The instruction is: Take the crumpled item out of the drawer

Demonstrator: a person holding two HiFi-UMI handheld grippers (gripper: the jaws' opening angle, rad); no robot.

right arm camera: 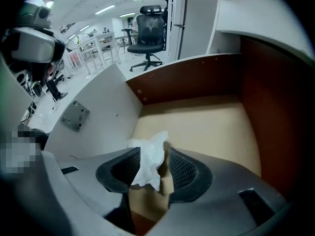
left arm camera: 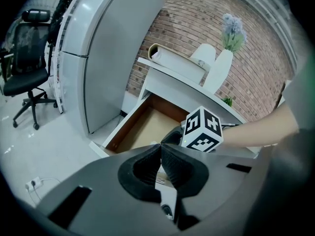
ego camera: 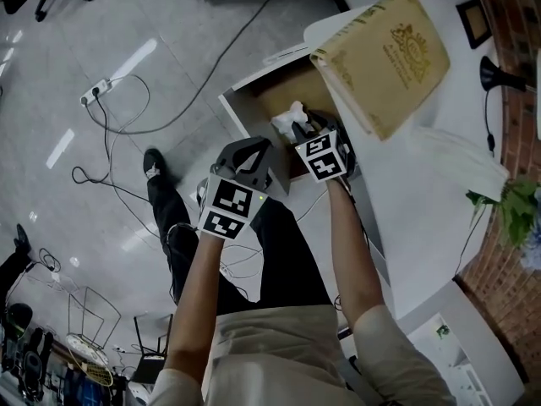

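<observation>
The white crumpled item [ego camera: 287, 118] lies at the near end of the open drawer [ego camera: 245, 83], which has a tan floor [right arm camera: 206, 127]. My right gripper [ego camera: 308, 125] reaches into the drawer. In the right gripper view the crumpled item [right arm camera: 147, 161] sits between its spread jaws [right arm camera: 154, 151]. It leans on the left pad, with a gap to the right pad. My left gripper [ego camera: 252, 150] hovers outside the drawer's front corner. Its pads [left arm camera: 161, 146] are closed together with nothing in them. The right gripper's marker cube [left arm camera: 202, 129] shows beyond them.
A tan book-like package [ego camera: 385, 57] lies on the white desk [ego camera: 439, 227] above the drawer. A plant [ego camera: 516, 210] is at the desk's right edge. Cables and a power strip [ego camera: 97, 90] lie on the floor to the left. A tall grey cabinet [left arm camera: 113, 43] stands beside the drawer.
</observation>
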